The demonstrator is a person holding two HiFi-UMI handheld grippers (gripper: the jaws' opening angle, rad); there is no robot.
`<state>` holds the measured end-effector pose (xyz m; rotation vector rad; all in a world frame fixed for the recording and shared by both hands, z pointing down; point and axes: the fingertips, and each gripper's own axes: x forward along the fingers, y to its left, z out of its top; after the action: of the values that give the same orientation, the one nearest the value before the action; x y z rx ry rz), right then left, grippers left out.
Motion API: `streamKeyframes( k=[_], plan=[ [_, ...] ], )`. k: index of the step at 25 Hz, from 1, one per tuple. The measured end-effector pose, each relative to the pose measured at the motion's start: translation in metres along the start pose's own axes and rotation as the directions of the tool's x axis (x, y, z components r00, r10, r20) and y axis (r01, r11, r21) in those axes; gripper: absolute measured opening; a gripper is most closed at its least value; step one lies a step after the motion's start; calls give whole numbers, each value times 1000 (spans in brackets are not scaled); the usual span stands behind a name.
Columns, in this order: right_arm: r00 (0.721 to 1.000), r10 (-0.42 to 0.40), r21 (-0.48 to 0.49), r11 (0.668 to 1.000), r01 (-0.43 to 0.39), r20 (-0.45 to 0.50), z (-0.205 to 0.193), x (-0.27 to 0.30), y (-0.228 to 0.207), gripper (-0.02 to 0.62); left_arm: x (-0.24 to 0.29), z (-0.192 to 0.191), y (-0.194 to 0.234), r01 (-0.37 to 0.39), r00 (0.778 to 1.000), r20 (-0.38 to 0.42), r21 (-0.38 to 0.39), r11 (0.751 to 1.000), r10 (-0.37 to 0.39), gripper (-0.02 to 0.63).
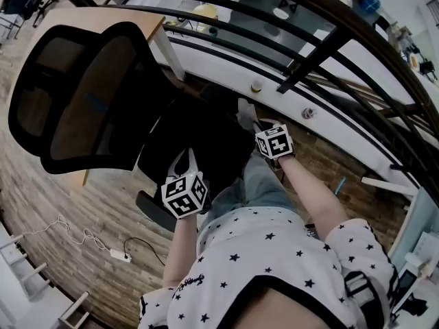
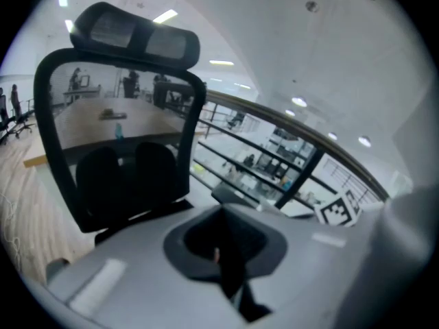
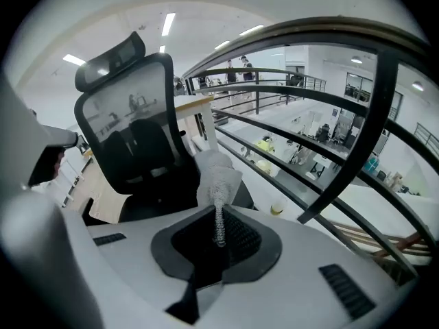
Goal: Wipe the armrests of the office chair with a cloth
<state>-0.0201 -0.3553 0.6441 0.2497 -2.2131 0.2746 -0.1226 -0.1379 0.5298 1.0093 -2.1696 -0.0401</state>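
Mostly the office chair (image 1: 89, 94) shows its mesh back at ten o'clock in the head view; its seat is lost in shadow. The right hand-held gripper (image 3: 218, 233) pinches the white cloth (image 3: 216, 173), which stands up toward twelve o'clock. The left hand-held gripper (image 2: 226, 252) has its jaws pressed together, bare, and half hides one armrest (image 1: 152, 211).

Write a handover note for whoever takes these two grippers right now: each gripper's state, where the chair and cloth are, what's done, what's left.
Left gripper: shut, nothing in it.
Right gripper: shut on the white cloth, which bunches up beyond the jaws.
Office chair: just ahead of both grippers, beside the railing.
Done: cloth picked up; it is not on an armrest, and no wiping shows.
Left: wipe both armrests.
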Motion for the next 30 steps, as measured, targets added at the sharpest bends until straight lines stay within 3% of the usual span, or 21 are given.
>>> streamKeyframes(
  k=[12,20,30],
  plan=[
    [986,89,29,995,-94,144,34,-51,52,35,-20,16,6,-14,998,54,-2,1000,14,6],
    [965,159,-88,986,-144,208,57,-78,94,35,-31,23,12,-19,996,86,-14,1000,21,6],
    [937,242,-126,968,-216,253,70,-99,129,35,-36,18,9,-10,996,85,-17,1000,12,6]
  ],
)
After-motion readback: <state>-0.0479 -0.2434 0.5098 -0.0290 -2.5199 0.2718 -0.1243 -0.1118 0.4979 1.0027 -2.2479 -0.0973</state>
